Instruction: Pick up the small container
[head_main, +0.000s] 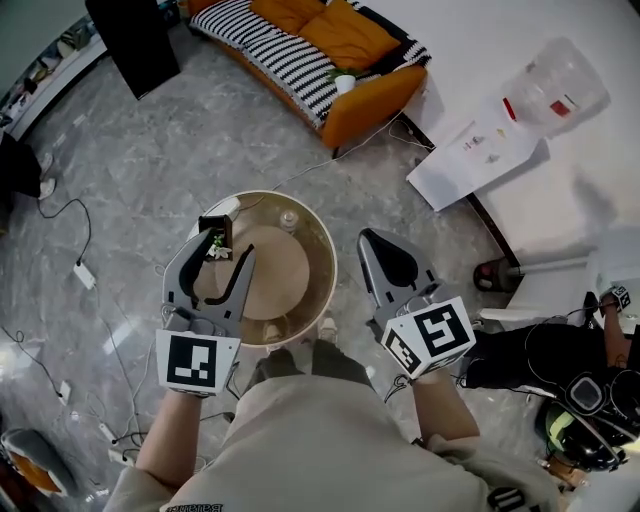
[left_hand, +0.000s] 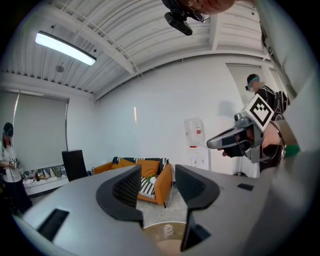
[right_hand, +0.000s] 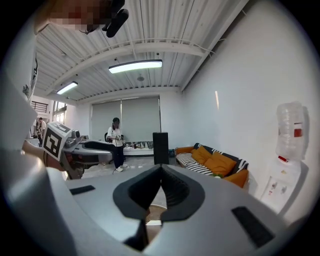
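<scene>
On the far part of the round table (head_main: 322, 292), the small container (head_main: 289, 220) stood upright, small and clear, alone on the wooden top and touched by neither tool. Over the table's left side hung the left gripper (head_main: 228, 244), its 2 jaws set apart with only air between them. The small container lay beyond its tips and a little to their right, near but clear of them. From the left gripper view the same gap showed plainly, and the small container sat low in it, farther off on the table, with no pad on it. Just past the left jaw's tip a dark boxy object (head_main: 217, 222) with a bit of greenery stood at the table's rim, partly covered by the gripper. Off the table's right edge, above the grey stone floor (head_main: 150, 170), the right gripper (head_main: 370, 240) pointed the same way, its 2 jaws pressed together at the tips and holding nothing. The right gripper view showed their pads meeting with no gap. Well beyond the table stood an orange sofa (head_main: 350, 60) with a striped cover, and a water dispenser (head_main: 520, 110) was against the white wall at the right.
</scene>
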